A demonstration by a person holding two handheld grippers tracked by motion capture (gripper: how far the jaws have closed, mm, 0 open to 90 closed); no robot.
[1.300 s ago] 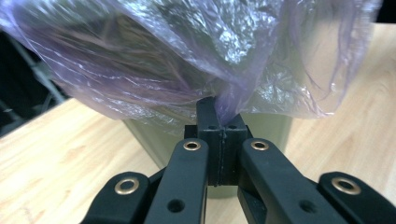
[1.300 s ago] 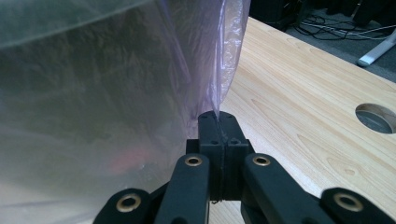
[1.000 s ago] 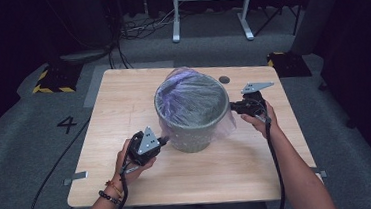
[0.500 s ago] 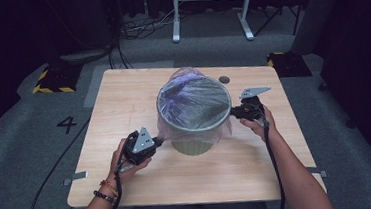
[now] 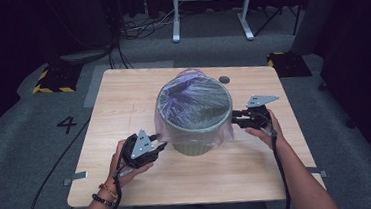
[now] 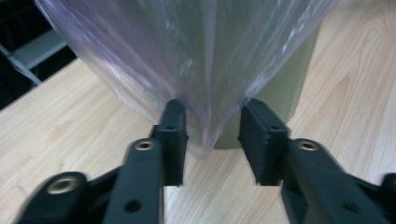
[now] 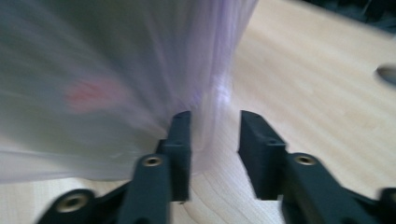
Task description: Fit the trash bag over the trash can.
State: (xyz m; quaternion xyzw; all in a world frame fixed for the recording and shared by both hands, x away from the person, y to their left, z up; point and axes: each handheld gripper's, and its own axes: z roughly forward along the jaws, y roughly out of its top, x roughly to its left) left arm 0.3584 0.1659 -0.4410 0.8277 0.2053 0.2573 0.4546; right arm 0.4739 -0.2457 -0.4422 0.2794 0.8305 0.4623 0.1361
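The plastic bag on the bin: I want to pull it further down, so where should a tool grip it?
Grip the plastic bag by its loose hanging hem, coming in level from the bin's side. In the left gripper view the film falls clear of the bin wall to a free fold, with the left tool's jaws apart on either side of it. Higher up it stretches over the rim.

From my high view the wooden table [image 5: 123, 104] sits in an even pool of overhead light with soft shadows, while the floor and room behind fall off into near black. My left gripper view is fairly sharp on its black jaws, with pale glare streaking the plastic bag [image 6: 187, 56]. My right gripper view is smeared by motion blur, the bag and far tabletop going soft.
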